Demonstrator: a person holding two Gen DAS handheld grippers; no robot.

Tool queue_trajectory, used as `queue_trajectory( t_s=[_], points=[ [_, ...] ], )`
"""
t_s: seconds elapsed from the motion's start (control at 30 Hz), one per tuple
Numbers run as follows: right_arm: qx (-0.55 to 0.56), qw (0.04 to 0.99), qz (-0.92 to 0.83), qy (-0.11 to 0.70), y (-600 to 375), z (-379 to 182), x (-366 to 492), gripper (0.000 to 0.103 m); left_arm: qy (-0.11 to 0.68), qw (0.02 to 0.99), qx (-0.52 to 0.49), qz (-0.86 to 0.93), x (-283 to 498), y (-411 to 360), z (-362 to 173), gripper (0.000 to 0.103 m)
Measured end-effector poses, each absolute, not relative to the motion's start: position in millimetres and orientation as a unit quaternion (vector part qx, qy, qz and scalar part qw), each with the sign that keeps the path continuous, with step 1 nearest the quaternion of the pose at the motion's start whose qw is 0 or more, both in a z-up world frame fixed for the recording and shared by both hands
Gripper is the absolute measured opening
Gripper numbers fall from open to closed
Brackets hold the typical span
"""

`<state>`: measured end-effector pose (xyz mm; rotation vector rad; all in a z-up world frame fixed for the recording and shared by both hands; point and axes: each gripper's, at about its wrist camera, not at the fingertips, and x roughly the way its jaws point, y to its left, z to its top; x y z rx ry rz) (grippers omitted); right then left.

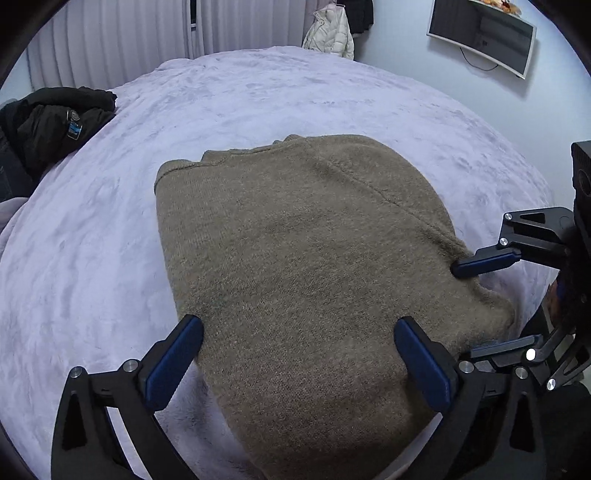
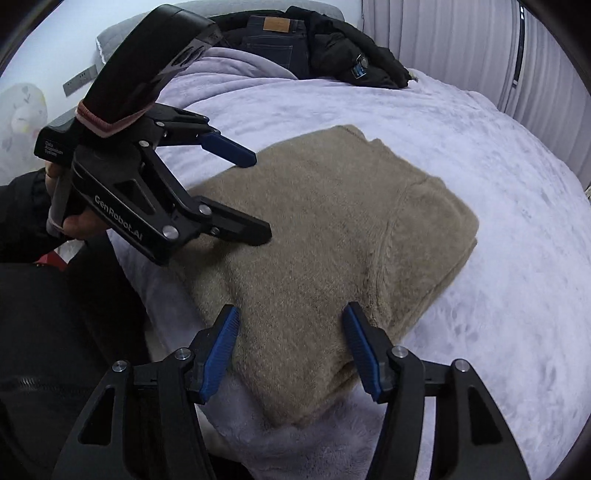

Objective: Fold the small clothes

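A tan knitted sweater (image 1: 295, 251) lies folded into a compact rectangle on the lavender bed cover (image 1: 110, 258); it also shows in the right wrist view (image 2: 332, 240). My left gripper (image 1: 299, 328) is open, its blue pads just above the sweater's near edge, holding nothing. It shows from the side in the right wrist view (image 2: 262, 195), open over the sweater's left part. My right gripper (image 2: 291, 314) is open over the sweater's near corner, empty. It shows at the right edge of the left wrist view (image 1: 461, 306), fingers spread at the sweater's right side.
A black jacket (image 1: 51, 125) lies at the bed's far left; with it, folded jeans (image 2: 275, 40) and a grey pillow (image 2: 122, 29). A white coat (image 1: 328, 33) hangs on the far wall beside a monitor (image 1: 480, 37). Curtains (image 1: 129, 40) line the back.
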<state>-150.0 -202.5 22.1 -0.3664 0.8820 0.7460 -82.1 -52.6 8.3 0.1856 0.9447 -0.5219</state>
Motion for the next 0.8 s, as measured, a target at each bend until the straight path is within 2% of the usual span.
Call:
queue_trajectory(
  t_s=[0.13, 0.27, 0.3, 0.33, 0.4, 0.5, 0.6, 0.8],
  points=[
    [-0.157, 0.827, 0.363, 0.4, -208.2, 22.1, -149.9, 0.063, 0.457, 0.852, 0.082, -0.244, -76.6, -51.8, 19.1, 0.103],
    [-0.117, 0.822, 0.399, 0.389, -223.7, 55.1, -140.1, 0.065, 0.423, 0.866, 0.096, -0.25, -64.3, -60.7, 48.0, 0.103],
    [-0.114, 0.83, 0.396, 0.375, -227.9, 64.3, -133.7, 0.068, 0.42, 0.867, 0.096, -0.25, -55.0, -64.6, 52.0, 0.103],
    [-0.115, 0.839, 0.387, 0.365, -229.3, 70.1, -124.5, 0.077, 0.422, 0.866, 0.097, -0.252, -45.1, -67.5, 52.0, 0.103],
    [-0.109, 0.844, 0.384, 0.358, -231.8, 75.3, -101.7, 0.08, 0.436, 0.859, 0.1, -0.247, -23.6, -75.6, 44.4, 0.103],
    [-0.089, 0.824, 0.397, 0.395, -225.8, 62.2, -62.3, 0.08, 0.48, 0.843, 0.113, -0.217, 9.4, -82.1, 16.7, 0.103],
    [-0.114, 0.811, 0.379, 0.431, -219.2, 39.1, -38.2, 0.079, 0.496, 0.837, 0.106, -0.205, 24.0, -79.2, 3.9, 0.103],
    [-0.106, 0.818, 0.368, 0.43, -222.6, 24.7, -12.9, 0.079, 0.502, 0.838, 0.109, -0.185, 40.2, -78.5, -3.6, 0.103]
  ],
)
